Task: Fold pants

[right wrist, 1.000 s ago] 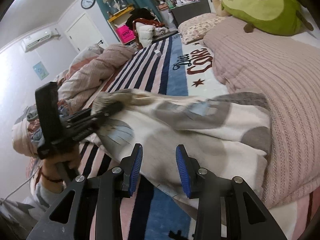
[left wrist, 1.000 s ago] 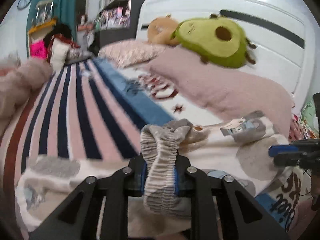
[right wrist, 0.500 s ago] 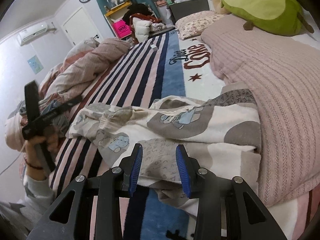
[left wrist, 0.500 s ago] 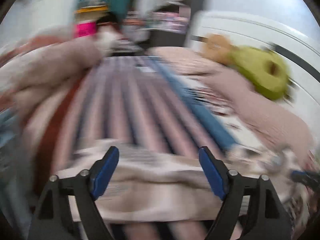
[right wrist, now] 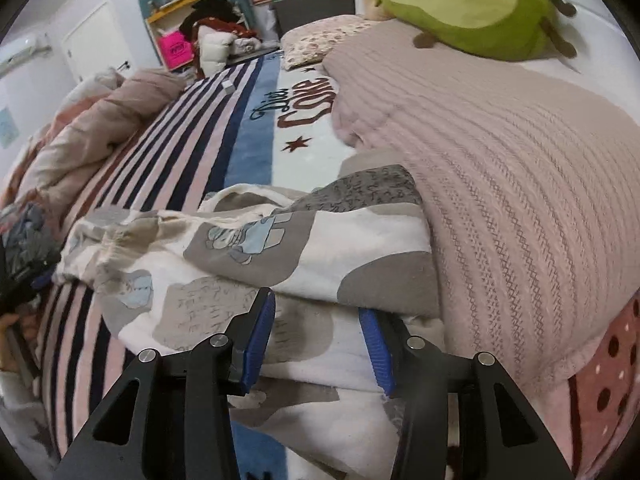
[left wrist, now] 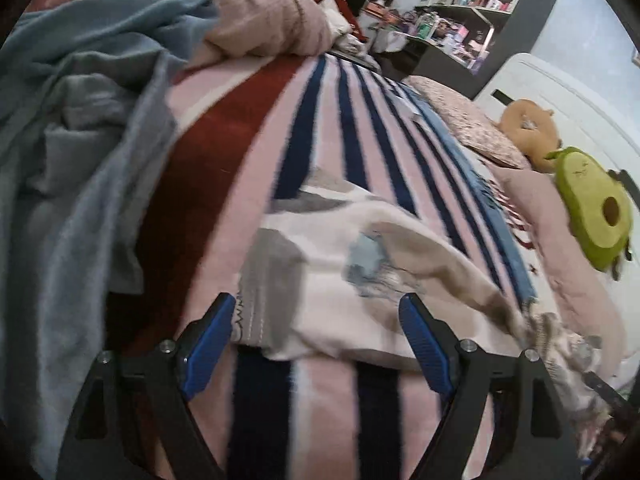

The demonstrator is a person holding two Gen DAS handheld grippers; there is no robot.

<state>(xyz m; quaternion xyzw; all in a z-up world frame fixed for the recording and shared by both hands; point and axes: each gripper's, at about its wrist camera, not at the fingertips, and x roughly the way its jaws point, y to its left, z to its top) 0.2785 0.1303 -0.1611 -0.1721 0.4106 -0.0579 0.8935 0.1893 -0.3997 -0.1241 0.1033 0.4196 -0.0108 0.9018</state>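
Observation:
The cream pants point(left wrist: 340, 272) with grey patches and blue cartoon prints lie folded across the striped bedspread point(left wrist: 320, 168). My left gripper point(left wrist: 316, 342) stands open wide just over the near edge of the pants, and its pads touch nothing. In the right wrist view the pants point(right wrist: 320, 240) lie in two layers against a pink knit blanket. My right gripper point(right wrist: 316, 340) hangs low over the lower layer with its jaws opening. Cloth lies between the blue pads point(right wrist: 260, 332) and they do not press on it. The left gripper point(right wrist: 28, 276) shows dark at the far left edge.
A pink knit blanket point(right wrist: 520, 200) bulges right of the pants, with a green avocado plush point(right wrist: 472, 8) on it. A bunched pink duvet point(right wrist: 100, 132) and blue-grey clothes point(left wrist: 68, 140) lie at the left. A patterned pillow point(right wrist: 324, 36) and shelves point(left wrist: 460, 20) stand farther back.
My left gripper let go of the elastic waistband, opened wide and swung over to the other end of the pants. The right gripper sank toward the cloth and its jaws widened.

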